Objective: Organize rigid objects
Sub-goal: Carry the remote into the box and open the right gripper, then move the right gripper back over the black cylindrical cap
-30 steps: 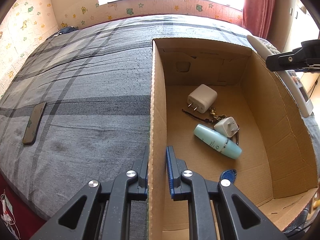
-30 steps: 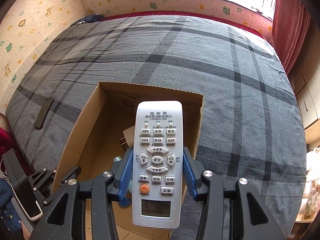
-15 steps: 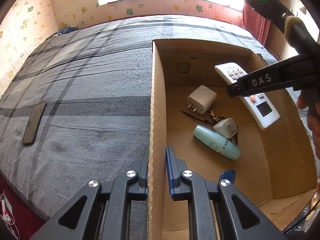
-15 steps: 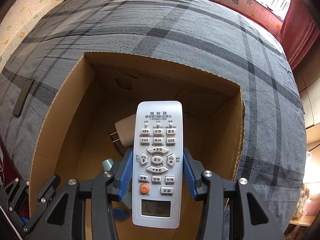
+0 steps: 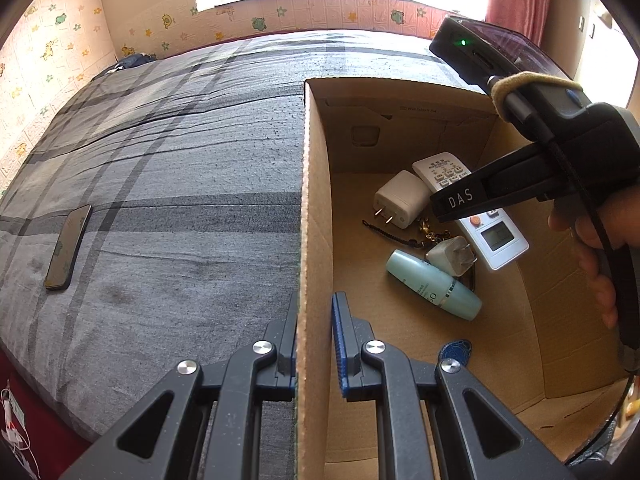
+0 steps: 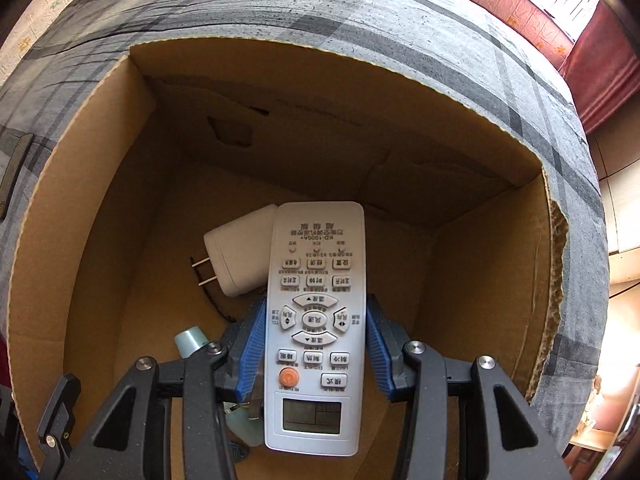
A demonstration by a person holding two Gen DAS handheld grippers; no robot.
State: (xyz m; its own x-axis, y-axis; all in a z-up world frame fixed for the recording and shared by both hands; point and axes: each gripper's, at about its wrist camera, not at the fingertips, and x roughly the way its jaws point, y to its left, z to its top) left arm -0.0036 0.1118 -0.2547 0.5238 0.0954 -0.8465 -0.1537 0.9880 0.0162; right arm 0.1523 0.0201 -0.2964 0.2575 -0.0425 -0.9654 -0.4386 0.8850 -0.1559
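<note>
Inside the cardboard box (image 6: pixel 100 184), right hand-held gripper (image 6: pixel 316 344) pinches the remote (image 6: pixel 316 320); left hand-held gripper (image 5: pixel 314 344) clamps its wall

A grey plaid bed (image 5: pixel 168 184) carries a cardboard box (image 5: pixel 316 208) and a phone (image 5: pixel 68 246).

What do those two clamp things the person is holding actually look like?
Both are matte black plastic. The left gripper and right gripper have blue ribbed finger pads and silver screws. The right one carries white "DAS" lettering, a black cable bound with a tan band, and a green light.
</note>
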